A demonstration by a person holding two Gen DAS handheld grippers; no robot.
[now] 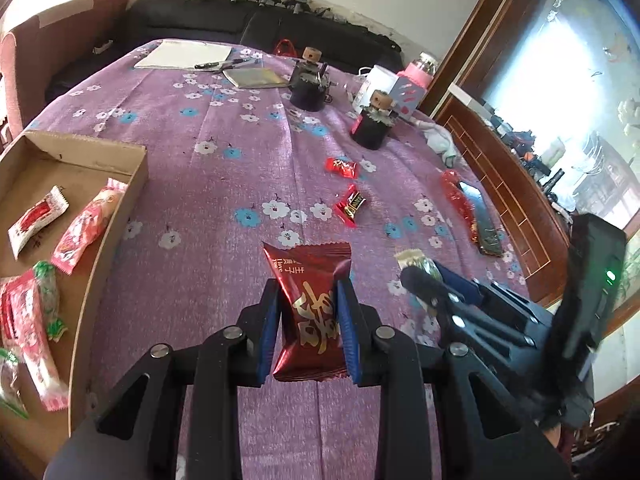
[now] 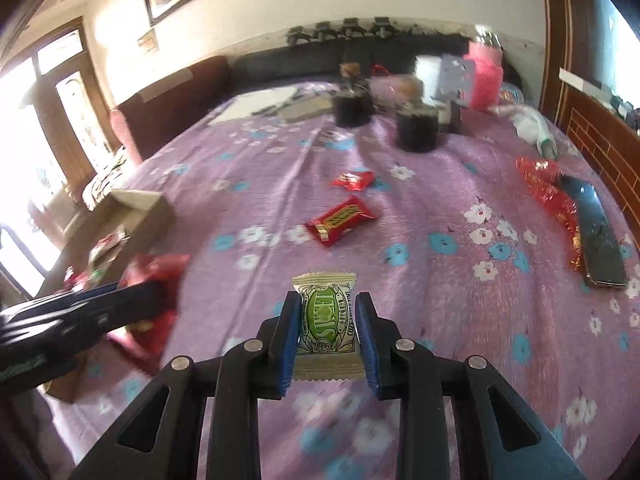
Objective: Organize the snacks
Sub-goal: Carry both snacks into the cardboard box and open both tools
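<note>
Snacks sit in both grippers above the tabletop: left gripper pinches a dark red packet, right gripper a green-labelled packet; others lie in the cardboard box.

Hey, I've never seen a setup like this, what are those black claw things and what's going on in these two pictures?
Those are hand-held gripping tools, one in each of a person's hands, each carrying a camera that looks along its two fingers. In the left camera's picture, the left tool pinches a dark red foil snack packet with gold lettering. In the right camera's picture, the right tool pinches a cream packet with a green label. Below is a purple flowered tablecloth with two small red candies, and a shallow cardboard box holding snacks.
</note>
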